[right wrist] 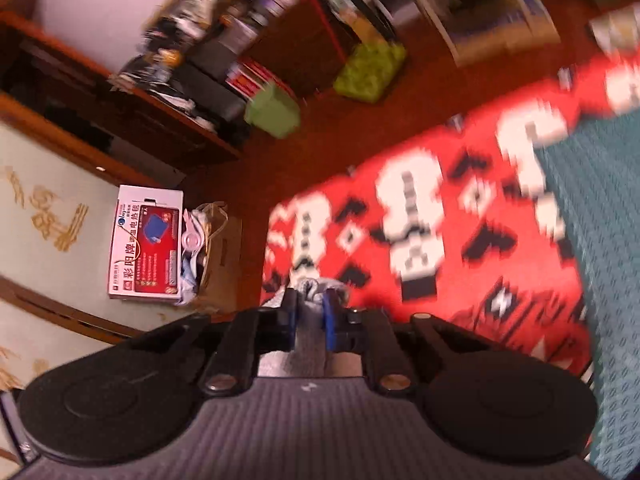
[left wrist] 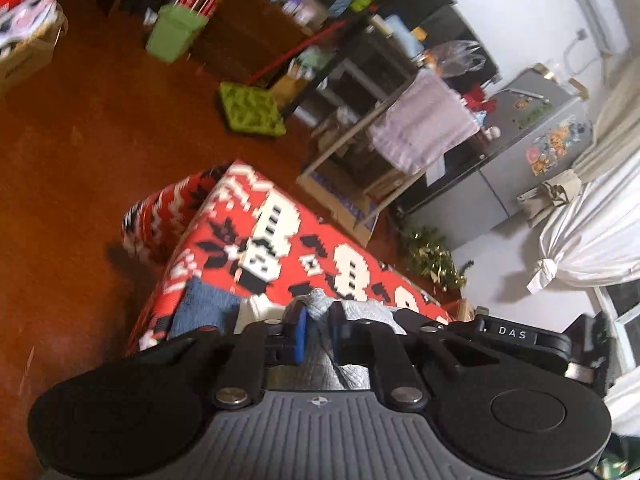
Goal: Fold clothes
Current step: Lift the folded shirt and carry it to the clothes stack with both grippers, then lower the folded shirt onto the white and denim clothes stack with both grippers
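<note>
A grey garment [left wrist: 360, 316] is bunched between the blue-padded fingers of my left gripper [left wrist: 318, 336], which is shut on it above the red, white and black patterned blanket [left wrist: 280, 240]. A blue folded cloth [left wrist: 200, 312] lies on the blanket just left of the gripper. In the right wrist view my right gripper [right wrist: 312, 316] is shut on the same grey garment [right wrist: 316, 286], held over the blanket [right wrist: 440, 240]. A teal knitted cloth [right wrist: 600, 260] covers the blanket at the right edge. Both views are motion-blurred.
Brown floor [left wrist: 80, 160] surrounds the blanket-covered surface. A green bin [left wrist: 174, 32], a green cushion [left wrist: 250, 110], shelves, a metal rack [left wrist: 380, 120] and a grey fridge [left wrist: 532, 140] stand beyond. A printed box [right wrist: 144, 244] and a cardboard box of items [right wrist: 212, 256] sit by the wall.
</note>
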### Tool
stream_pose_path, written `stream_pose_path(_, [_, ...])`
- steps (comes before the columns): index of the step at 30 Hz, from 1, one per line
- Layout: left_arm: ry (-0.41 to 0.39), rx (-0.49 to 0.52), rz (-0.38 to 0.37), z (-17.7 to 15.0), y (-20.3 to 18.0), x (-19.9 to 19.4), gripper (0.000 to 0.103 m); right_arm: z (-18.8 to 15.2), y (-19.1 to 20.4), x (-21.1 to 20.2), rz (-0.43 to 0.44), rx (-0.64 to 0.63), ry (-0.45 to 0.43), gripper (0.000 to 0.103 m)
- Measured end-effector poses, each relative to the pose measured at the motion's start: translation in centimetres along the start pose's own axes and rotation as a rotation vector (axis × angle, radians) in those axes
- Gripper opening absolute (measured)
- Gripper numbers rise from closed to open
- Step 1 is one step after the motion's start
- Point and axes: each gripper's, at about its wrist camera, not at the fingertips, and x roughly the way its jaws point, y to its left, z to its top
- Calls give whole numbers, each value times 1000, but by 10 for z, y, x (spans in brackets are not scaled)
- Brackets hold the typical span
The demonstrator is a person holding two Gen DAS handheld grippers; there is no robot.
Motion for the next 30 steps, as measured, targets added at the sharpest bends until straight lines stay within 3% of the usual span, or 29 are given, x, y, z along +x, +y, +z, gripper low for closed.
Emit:
stream_pose_path(3, [-38,38,10,-5,0,0,9,-4,13,-4,-14,-110,-43,14])
stream_pose_path(5, [-63,64,17,-8,-1,-1,11,-6,10,3,-46,-111,-46,24])
stream_pose_path(9, [-107,84,69,-10,-2,-7,43,-7,4,-3,-74,-79,-82,38])
stream_pose_path(12, [-135,102,86,-13,-6,-16,48,-6,6,-24,-62,-91,-118,38])
stream_pose_path(15, [-108,126,65,-20,-14,-20,41,-12,12,-50,-63,-154,-142,37])
stream_pose_path(16, [-99,134,58,-22,-16,-21,27,-16,15,-57,-56,-178,-138,30])
stream_pose_path(17, [-90,142,50,-24,-19,-22,20,-22,20,-63,-40,-206,-125,18])
stream_pose_path(18, [-80,150,43,-27,-21,-24,11,-30,26,-67,-24,-232,-110,15])
stream_pose_path(24, [-26,197,1,-41,-36,-31,6,-79,56,-60,-13,-350,-28,11])
stream_pose_path(30, [-8,224,8,-52,-41,-40,3,-87,37,-55,-30,-298,21,10])
